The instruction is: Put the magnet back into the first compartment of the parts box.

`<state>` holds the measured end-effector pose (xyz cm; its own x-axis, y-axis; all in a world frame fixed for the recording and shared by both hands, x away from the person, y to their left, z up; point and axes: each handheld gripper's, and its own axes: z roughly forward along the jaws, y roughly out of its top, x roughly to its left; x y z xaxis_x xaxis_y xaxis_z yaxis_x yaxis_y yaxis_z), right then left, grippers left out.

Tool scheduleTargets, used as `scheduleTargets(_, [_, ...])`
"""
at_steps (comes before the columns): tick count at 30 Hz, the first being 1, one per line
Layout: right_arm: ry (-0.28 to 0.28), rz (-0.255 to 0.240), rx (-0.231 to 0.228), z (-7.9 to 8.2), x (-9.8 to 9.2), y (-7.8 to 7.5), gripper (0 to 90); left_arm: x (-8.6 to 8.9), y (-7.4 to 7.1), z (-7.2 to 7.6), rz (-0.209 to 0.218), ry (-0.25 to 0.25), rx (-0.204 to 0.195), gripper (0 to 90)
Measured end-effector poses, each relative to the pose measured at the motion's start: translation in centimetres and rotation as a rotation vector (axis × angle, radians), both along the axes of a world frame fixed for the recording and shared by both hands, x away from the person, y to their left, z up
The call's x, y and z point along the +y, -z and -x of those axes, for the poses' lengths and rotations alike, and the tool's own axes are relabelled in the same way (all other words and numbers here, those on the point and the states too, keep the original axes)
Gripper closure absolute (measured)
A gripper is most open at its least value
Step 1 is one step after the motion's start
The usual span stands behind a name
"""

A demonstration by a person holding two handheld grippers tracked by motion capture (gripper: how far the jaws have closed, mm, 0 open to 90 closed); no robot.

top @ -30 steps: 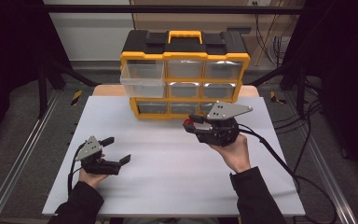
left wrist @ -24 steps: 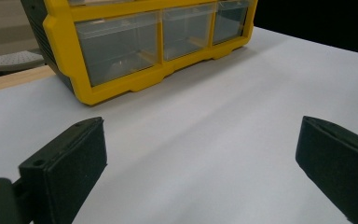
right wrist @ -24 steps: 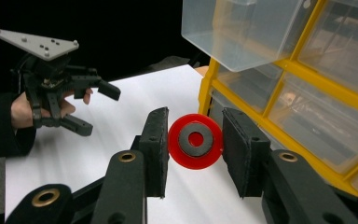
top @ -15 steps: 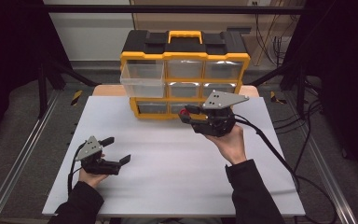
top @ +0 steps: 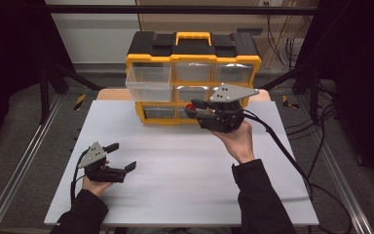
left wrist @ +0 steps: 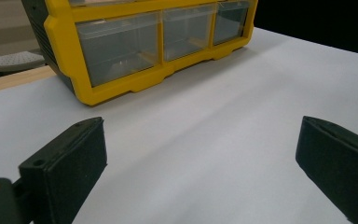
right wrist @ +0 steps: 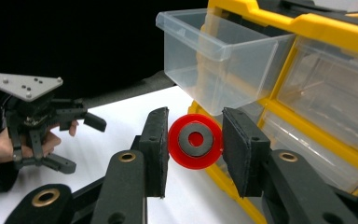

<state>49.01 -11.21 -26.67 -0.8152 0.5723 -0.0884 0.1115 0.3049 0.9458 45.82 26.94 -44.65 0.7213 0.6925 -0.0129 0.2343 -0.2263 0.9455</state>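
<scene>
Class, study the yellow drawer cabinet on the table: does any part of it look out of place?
Yes. The clear top-left drawer of the yellow cabinet is pulled out and juts past the front, while the other drawers sit flush. Nothing looks spilled or broken.

No text, label, brand, number or sign can be read anywhere in these pictures; the yellow organizer [top: 193,78] at the upper centre of the high view bears no legible marking.
</scene>
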Motion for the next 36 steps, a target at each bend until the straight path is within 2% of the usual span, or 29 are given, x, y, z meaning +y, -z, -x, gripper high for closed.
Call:
scheduleTargets(21, [0.028, -0.029, -0.015, -1.8, 0.8, -1.8, 62.4, 0.0, 0.0, 0.0, -0.002, 0.001, -0.001, 1.5])
scheduleTargets(36, [0.025, -0.04, -0.015, -2.8, 1.3, -2.7, 62.5, -0.1, 0.1, -0.1, -0.004, 0.001, 0.003, 1.5])
